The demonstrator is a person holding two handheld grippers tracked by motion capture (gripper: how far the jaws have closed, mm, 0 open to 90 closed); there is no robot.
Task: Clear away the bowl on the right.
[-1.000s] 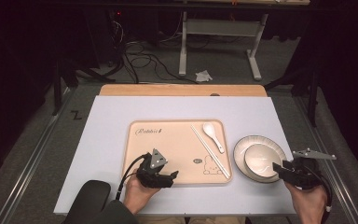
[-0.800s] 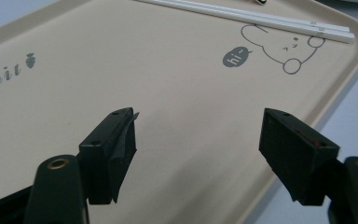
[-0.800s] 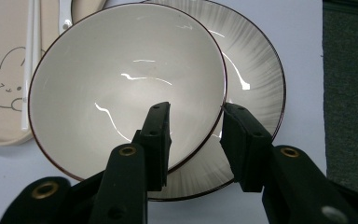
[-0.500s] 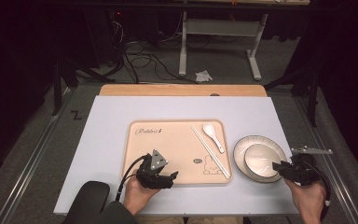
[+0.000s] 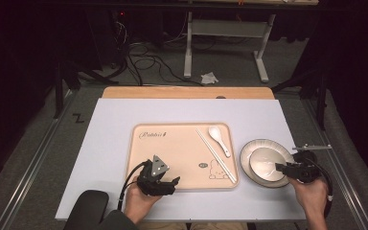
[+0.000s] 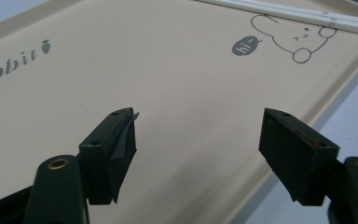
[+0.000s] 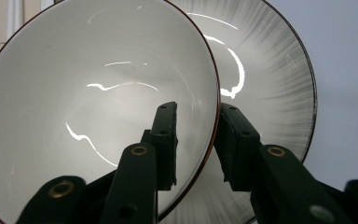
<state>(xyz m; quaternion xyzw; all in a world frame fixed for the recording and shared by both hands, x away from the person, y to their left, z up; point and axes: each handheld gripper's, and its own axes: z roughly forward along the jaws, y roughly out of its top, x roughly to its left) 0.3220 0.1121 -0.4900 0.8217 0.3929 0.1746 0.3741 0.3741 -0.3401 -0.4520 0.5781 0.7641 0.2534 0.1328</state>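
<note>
White bowl (image 5: 267, 163): right of frame in high view, sitting in plate (image 5: 249, 168), beside tray (image 5: 182, 148).
Right gripper (image 7: 196, 140): jaws straddle bowl's rim, one inside, one outside; have just been closing; gaps visible, not yet pinching.
Left gripper (image 6: 196, 140): wide open, empty, above tray.

Beige tray (image 5: 172, 148), 2 chopsticks (image 5: 215, 155), white spoon (image 5: 219, 140)

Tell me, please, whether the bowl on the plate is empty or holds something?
Empty. In the right gripper view the bowl shows a bare white inside with only light glints; the right gripper straddles its rim, one jaw inside, one outside.
</note>
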